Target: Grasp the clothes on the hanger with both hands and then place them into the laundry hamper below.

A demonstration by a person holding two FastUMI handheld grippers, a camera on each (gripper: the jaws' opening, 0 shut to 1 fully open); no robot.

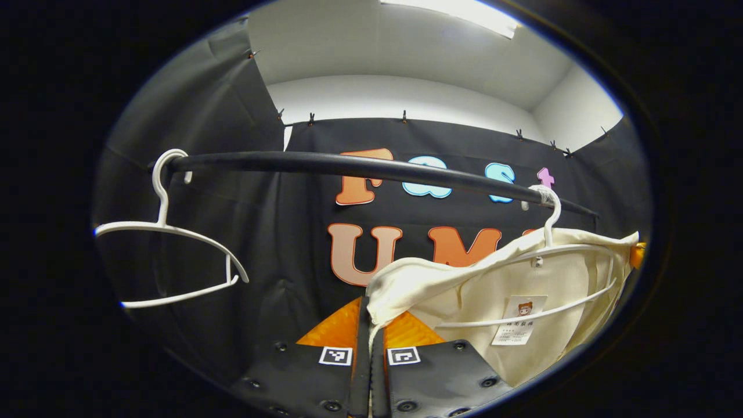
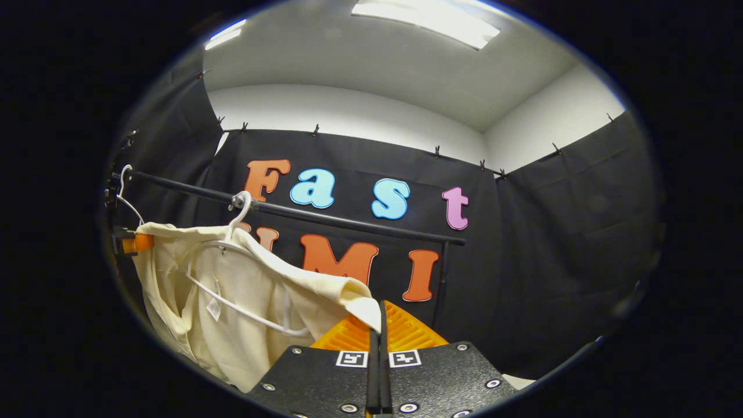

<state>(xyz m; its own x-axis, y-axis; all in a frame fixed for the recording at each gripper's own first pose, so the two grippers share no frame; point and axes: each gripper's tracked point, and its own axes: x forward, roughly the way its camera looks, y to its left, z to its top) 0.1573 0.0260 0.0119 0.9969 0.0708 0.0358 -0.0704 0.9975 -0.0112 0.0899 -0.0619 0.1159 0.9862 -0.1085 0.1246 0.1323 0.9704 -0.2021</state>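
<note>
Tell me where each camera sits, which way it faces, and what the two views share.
Left gripper view: rides the left tool, angled up at the rail; own fingers pinch the cream garment's shoulder; an empty hanger hangs to its left.
Right gripper view: rides the right tool, angled up along the rail; own fingers pinch the garment's other shoulder.
Shared: garment, its hanger, the rail.
</note>
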